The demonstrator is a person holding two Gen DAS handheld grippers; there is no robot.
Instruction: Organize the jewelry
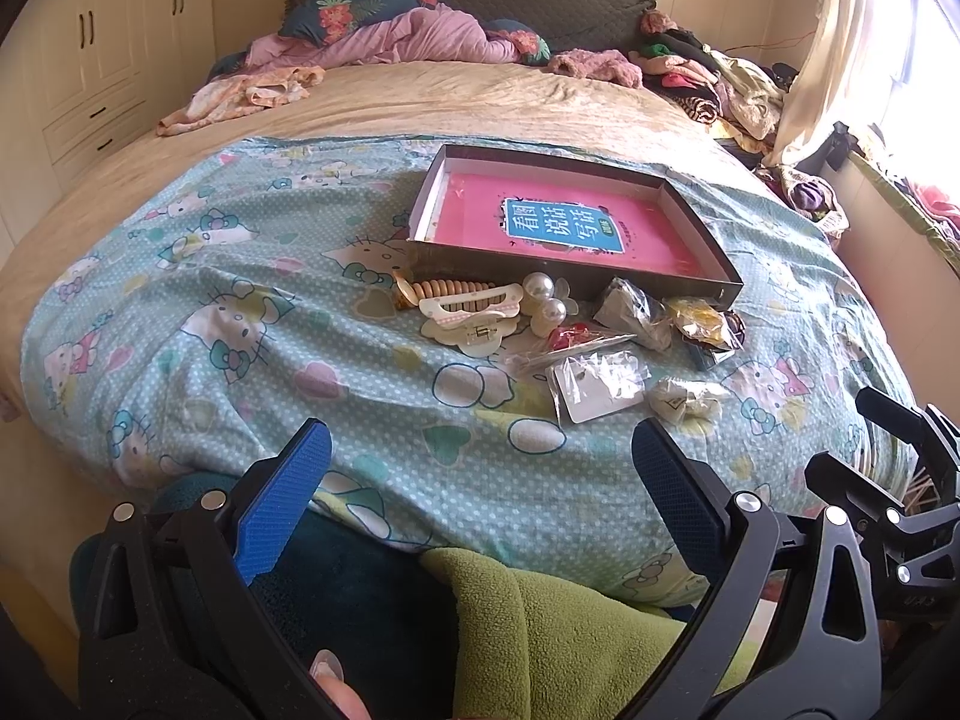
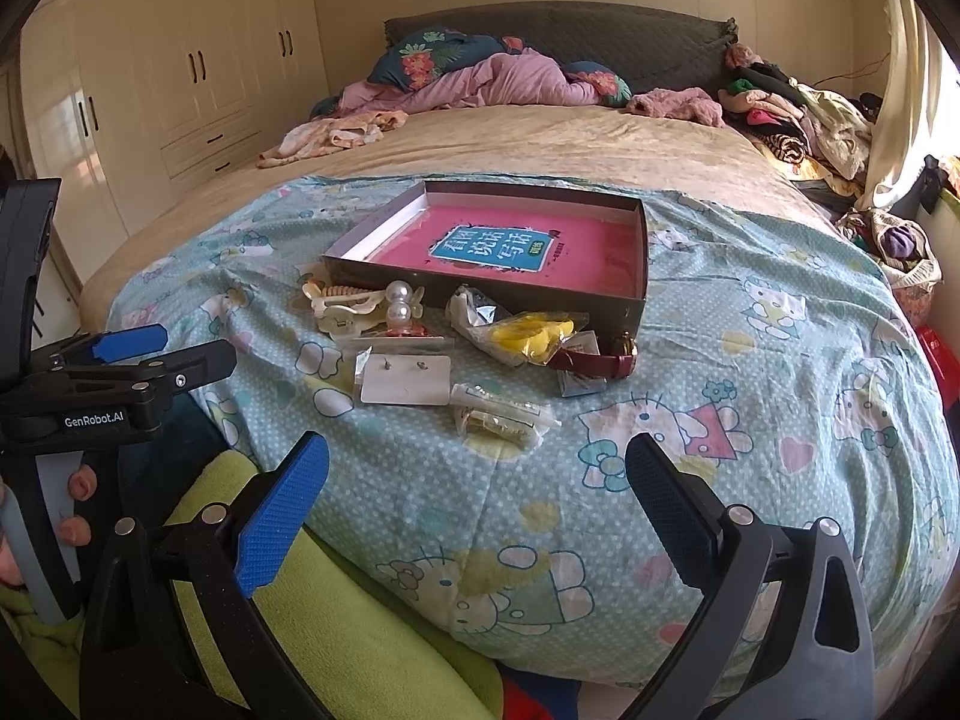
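Both grippers, left point(image 1: 480, 492) and right point(image 2: 477, 492), hang released and empty at frame bottom. Mid-frame, the jewelry point(image 2: 456, 336) lies before the box point(image 2: 630, 300): light, slippery packets, best pinched at edges.

Box point(image 2: 630, 294): on blanket point(image 2: 750, 420)
Book point(image 2: 492, 249): in box
Hair clips point(image 2: 345, 306): before box, left
Watch point(image 2: 594, 360): before box, right

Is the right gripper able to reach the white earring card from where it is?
Probably yes. The right gripper is open and empty, and the earring card lies flat on the blanket ahead, slightly left, with only bare blanket between. A small plastic packet sits close beside it.
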